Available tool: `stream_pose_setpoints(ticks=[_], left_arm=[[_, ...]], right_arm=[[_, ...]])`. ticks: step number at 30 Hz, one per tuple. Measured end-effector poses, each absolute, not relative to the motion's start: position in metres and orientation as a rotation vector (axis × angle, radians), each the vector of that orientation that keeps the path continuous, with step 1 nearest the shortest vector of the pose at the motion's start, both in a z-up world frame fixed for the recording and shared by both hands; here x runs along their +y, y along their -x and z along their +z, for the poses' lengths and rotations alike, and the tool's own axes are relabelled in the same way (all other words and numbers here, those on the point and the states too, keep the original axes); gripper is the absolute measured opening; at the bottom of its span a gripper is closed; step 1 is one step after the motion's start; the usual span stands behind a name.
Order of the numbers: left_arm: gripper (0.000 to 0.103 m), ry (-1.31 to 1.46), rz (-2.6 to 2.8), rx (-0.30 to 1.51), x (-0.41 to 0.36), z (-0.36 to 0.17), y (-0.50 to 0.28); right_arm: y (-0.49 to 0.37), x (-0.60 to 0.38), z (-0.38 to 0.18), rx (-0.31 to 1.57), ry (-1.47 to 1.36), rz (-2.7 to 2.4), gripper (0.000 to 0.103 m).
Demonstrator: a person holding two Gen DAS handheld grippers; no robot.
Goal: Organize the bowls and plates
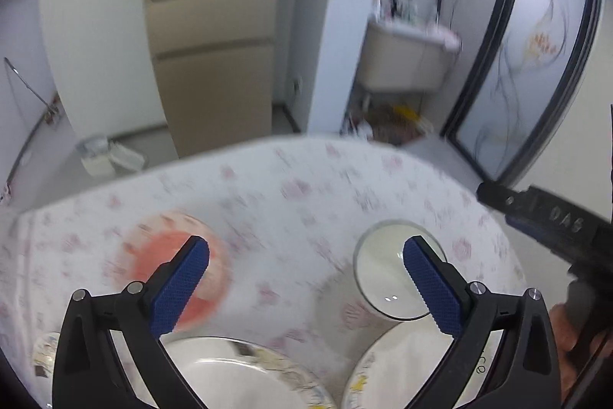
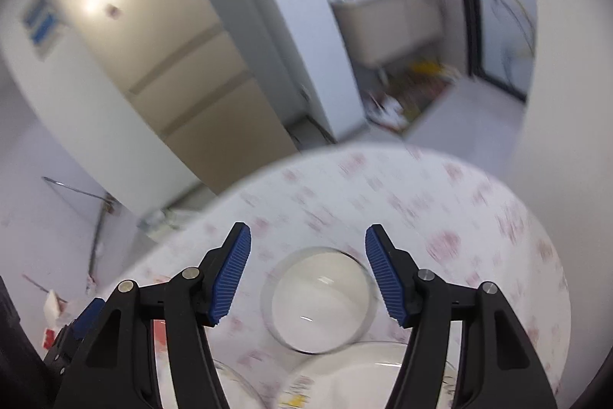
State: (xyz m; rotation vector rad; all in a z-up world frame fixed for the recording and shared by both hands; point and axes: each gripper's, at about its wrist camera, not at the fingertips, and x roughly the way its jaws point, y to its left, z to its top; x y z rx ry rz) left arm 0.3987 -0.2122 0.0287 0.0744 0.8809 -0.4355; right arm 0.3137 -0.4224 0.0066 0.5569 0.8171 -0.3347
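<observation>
A round table under a flowered cloth (image 1: pixel 306 186) carries the dishes. My left gripper (image 1: pixel 306 250) stands wide open above the cloth, nothing between its pads. Behind its left finger lies a blurred red dish (image 1: pixel 168 255); behind its right finger, a clear glass bowl (image 1: pixel 379 271). Two white plates with yellow print (image 1: pixel 230 370) (image 1: pixel 402 363) sit at the near edge. My right gripper (image 2: pixel 308 236) is open; the glass bowl (image 2: pixel 320 298) lies below the gap, untouched by the pads. A white printed plate (image 2: pixel 345 370) is nearest. The right gripper (image 1: pixel 555 221) also shows at the left view's right edge.
Beyond the table's far edge (image 2: pixel 345 148) stand a beige fridge (image 1: pixel 214 56), a sink cabinet (image 1: pixel 406 60) with clutter on the floor beneath it, and a dark-framed glass door (image 1: pixel 536 64). A white bin (image 1: pixel 95 156) sits on the floor at left.
</observation>
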Motion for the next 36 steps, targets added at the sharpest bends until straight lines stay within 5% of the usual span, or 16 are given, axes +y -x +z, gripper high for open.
stream_pose_setpoints(ticks=[5,7,12,13,19,27,36], left_arm=[[0.098,-0.094,-0.426,1.052,-0.252,-0.022,-0.424],[0.081,-0.093,-0.426,1.097,-0.261,-0.041,-0.429],[0.066,-0.05,-0.447,1.189,-0.272,-0.074,-0.442],[0.058,-0.043,-0.449,1.206,-0.272,-0.079,-0.443],[0.013,-0.003,-0.477,1.268,-0.277,-0.097,-0.44],[0.011,-0.05,-0.452,1.189,-0.276,-0.072,-0.431],[0.011,-0.062,-0.38,0.877,-0.187,0.053,-0.407]], right_arm=[[-0.331,-0.446,-0.061,0.989,-0.635,-0.298,0.045],[-0.336,-0.443,-0.081,1.038,-0.641,-0.261,0.038],[-0.343,-0.443,-0.109,1.099,-0.676,-0.254,0.022],[-0.343,-0.444,-0.113,1.111,-0.693,-0.247,0.015],[-0.347,-0.444,-0.118,1.123,-0.679,-0.235,0.013],[-0.346,-0.429,-0.099,1.085,-0.594,-0.263,0.013],[-0.341,-0.351,0.011,0.87,-0.466,-0.09,0.013]])
